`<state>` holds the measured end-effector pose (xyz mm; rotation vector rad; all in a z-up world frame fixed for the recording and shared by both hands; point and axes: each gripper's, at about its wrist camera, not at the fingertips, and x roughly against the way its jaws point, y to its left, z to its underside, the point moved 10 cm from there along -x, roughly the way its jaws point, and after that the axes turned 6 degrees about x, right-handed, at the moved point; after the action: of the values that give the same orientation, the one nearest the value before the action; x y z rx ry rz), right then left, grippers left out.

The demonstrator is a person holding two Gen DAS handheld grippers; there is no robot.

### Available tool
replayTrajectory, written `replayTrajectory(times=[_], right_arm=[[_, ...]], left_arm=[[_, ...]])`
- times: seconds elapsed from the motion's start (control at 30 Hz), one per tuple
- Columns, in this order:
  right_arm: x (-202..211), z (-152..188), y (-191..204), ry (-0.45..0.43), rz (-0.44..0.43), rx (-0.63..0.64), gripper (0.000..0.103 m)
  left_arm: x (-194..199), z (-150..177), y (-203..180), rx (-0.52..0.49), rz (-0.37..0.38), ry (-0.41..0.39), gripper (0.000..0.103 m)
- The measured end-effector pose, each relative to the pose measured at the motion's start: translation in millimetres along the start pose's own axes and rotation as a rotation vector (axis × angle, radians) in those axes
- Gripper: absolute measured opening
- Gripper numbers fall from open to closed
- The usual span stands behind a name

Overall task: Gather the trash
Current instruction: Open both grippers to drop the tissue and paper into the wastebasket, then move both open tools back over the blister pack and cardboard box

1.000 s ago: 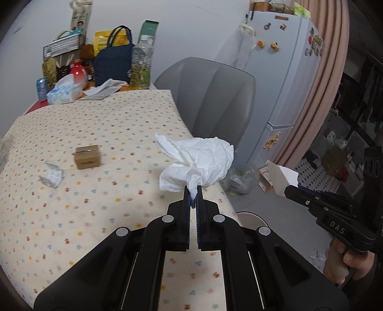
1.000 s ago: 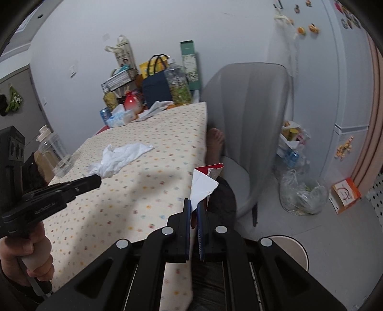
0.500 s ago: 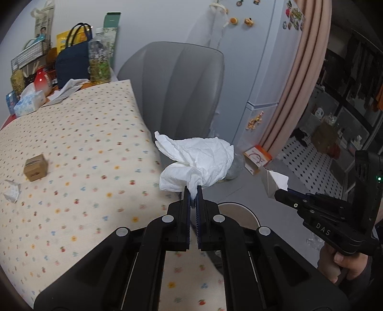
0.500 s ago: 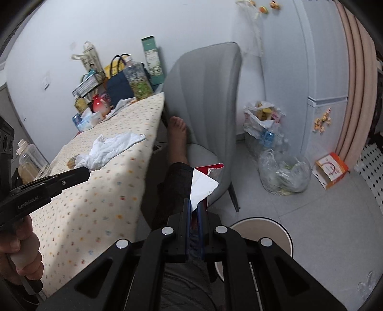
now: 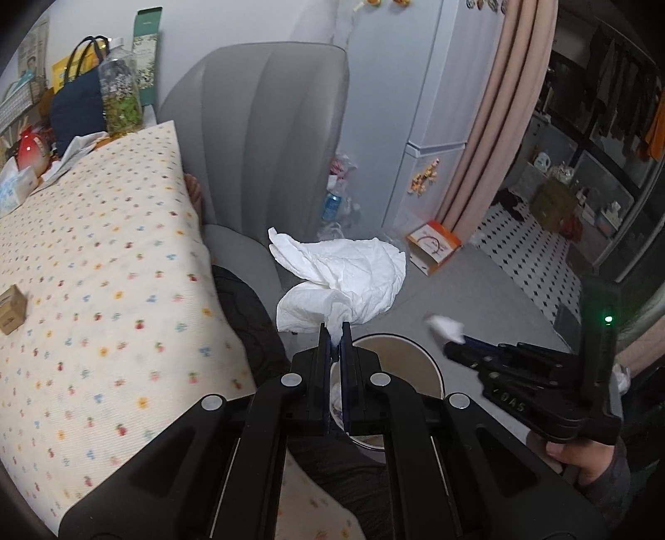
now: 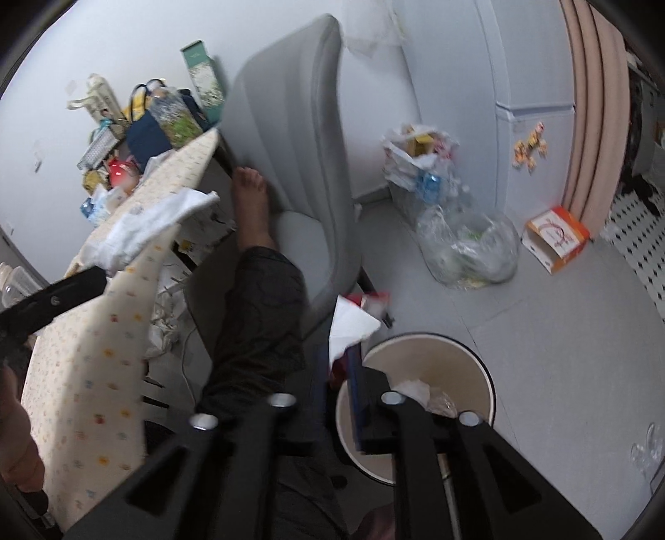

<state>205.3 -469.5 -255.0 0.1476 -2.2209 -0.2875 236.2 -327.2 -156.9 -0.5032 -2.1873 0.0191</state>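
Left gripper (image 5: 335,332) clamped on tissue (image 5: 345,278); right gripper (image 6: 338,353) jaws just been opening, wrapper (image 6: 349,322) between, above bin (image 6: 478,361).

A pale wall (image 5: 232,25) backs the room. A grey upholstered chair (image 5: 266,124) stands at the far end of a table covered in a dotted cloth (image 5: 95,257). A white refrigerator (image 5: 419,104) stands beside a pink curtain (image 5: 503,120). The floor (image 6: 561,332) is grey, changing to black-and-white patterned tile (image 5: 528,257) beyond the curtain. Dark shelving (image 5: 594,137) lines the far right.
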Motion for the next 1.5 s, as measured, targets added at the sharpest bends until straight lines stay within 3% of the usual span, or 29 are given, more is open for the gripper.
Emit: replayTrajectory(times=[0.03,0.57,0.63,0.67,0.7,1.03,1.1,1.2,1.33,1.5], right_arm=[[-1.4,2.0,-6.1,0.0,0.008,-0.011,0.045],[39.9,0.0,-82.1,-0.083,0.068,-0.117,0.045],[47.7,-2.2,-94.2,-0.099,0.086,-0.14,0.045],[51.1,-2.9,-99.6,-0.106,0.093,-0.151,0.045],[54.1,-3.4,-103.8,-0.113,0.097,-0.16,0.045],[60.6,-9.1,-95.8,-0.129,0.091,-0.145,0.045],[60.1,-11.6,-88.0,-0.128,0.085,-0.135,0.046],[60.2,-17.1,-70.5,-0.135,0.073,-0.102,0.059],[57.5,-24.9,-40.0,-0.137,0.051,-0.051,0.07],[61.7,-36.8,-1.7,-0.159,0.027,-0.003,0.094]], left_arm=[[-2.1,-0.2,-1.8,-0.004,0.001,0.004,0.005],[-48.4,10.8,-77.5,-0.126,0.089,0.114,0.007],[-52.9,14.5,-83.9,-0.137,0.1,0.137,0.03],[-53.1,14.6,-85.0,-0.135,0.1,0.131,0.052],[-51.6,13.5,-84.9,-0.132,0.101,0.117,0.058],[-35.3,4.8,-59.7,-0.086,0.075,0.089,0.075],[-26.9,0.4,-48.4,-0.063,0.063,0.066,0.083],[-13.9,-6.5,-27.2,-0.022,0.036,0.031,0.091],[4.7,-13.8,2.2,0.03,0.008,-0.011,0.095],[33.6,-18.8,41.7,0.091,-0.024,-0.069,0.097]])
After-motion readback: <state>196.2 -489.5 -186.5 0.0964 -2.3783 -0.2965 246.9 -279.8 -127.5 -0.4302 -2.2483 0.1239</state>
